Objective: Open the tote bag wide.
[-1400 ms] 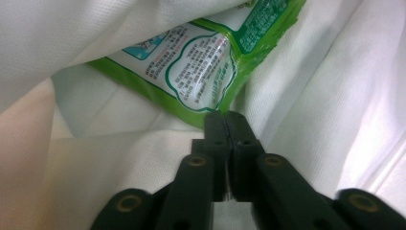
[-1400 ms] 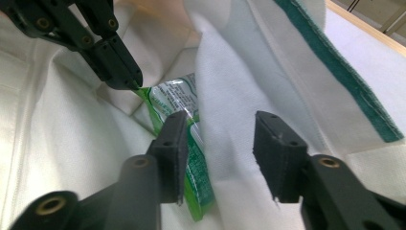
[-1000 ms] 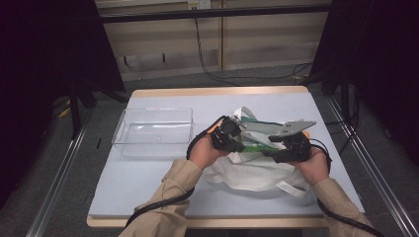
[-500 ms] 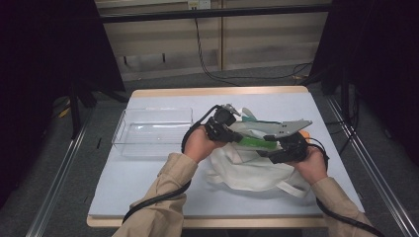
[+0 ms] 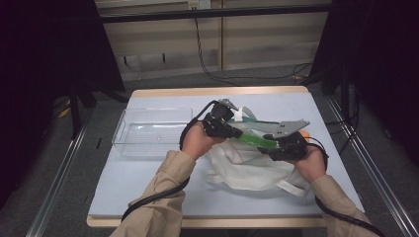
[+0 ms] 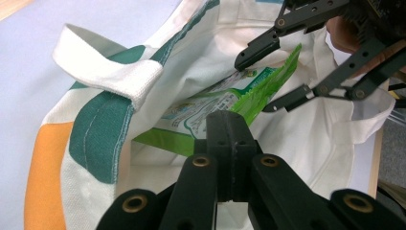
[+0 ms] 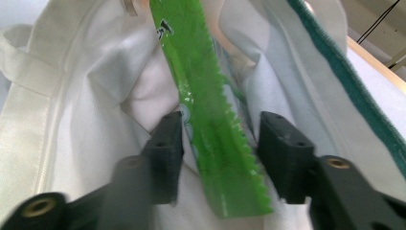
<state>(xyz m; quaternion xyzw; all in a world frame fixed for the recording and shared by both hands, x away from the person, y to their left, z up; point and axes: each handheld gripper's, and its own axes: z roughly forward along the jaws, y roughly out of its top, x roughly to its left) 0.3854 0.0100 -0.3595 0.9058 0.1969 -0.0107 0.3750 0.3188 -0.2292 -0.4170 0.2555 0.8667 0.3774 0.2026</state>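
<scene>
Apparently left gripper [image 6: 229, 139] pinches green packet [image 7: 210, 124]; right gripper [image 7: 220, 143] gapes

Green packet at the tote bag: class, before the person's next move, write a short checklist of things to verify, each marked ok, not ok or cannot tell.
1. Left gripper shut on the green packet: ok, jaws together on its edge.
2. Right gripper closed on the packet: not ok, jaws open either side of it.
3. Packet clear of the tote bag: not ok, it sits in the bag's mouth.
4. Clear tray free to receive it: ok, looks empty.
5. Packet sealed: cannot tell.
</scene>
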